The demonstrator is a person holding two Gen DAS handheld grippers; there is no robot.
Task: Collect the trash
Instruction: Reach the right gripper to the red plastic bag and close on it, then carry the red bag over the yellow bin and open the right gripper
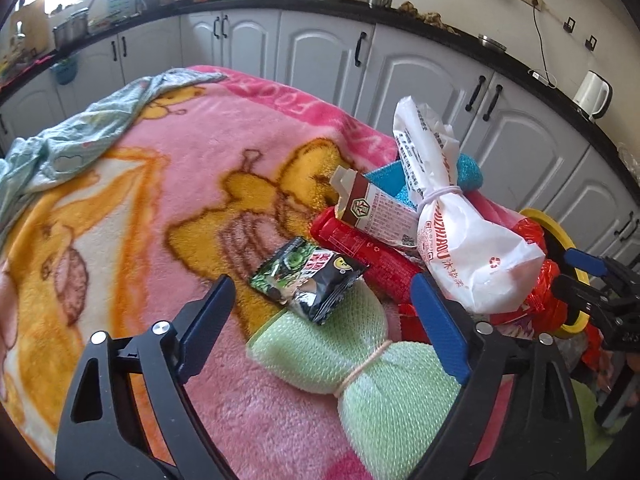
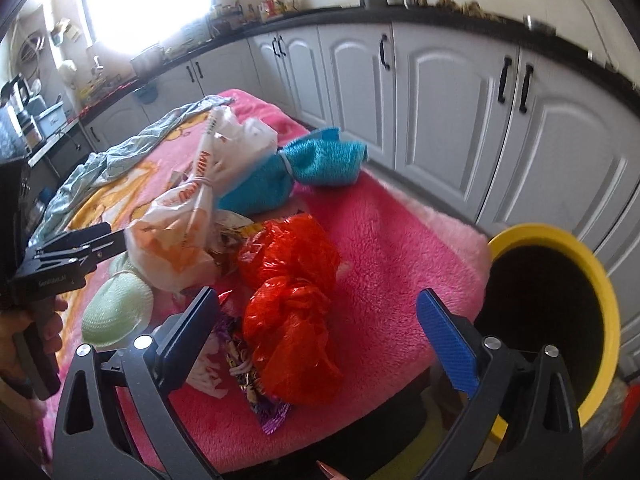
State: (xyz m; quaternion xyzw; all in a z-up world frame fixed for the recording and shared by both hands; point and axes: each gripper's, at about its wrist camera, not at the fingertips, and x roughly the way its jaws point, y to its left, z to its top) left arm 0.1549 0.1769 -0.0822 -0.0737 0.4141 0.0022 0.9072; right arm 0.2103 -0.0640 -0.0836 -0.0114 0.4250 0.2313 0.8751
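Observation:
On the pink blanket point(image 1: 240, 128) lies a pile of trash. My left gripper point(image 1: 324, 320) is open above a black-and-green snack packet point(image 1: 308, 280) and a green bubble-wrap bundle point(image 1: 360, 364), touching neither. Beyond them are a red can point(image 1: 360, 248), a carton point(image 1: 372, 212) and a tied white bag point(image 1: 460, 240). My right gripper point(image 2: 320, 336) is open around a crumpled red plastic bag point(image 2: 292, 304), pads apart from it. A purple foil wrapper point(image 2: 272, 412) lies under that bag. The yellow-rimmed bin point(image 2: 600, 280) stands off the table's right corner.
A blue fuzzy bundle point(image 2: 320, 160) sits behind the pile. A pale green cloth point(image 1: 80, 136) lies on the blanket's far left. White cabinets point(image 2: 440, 100) with a cluttered black counter run behind. A hand point(image 2: 44, 324) holds the left gripper's handle.

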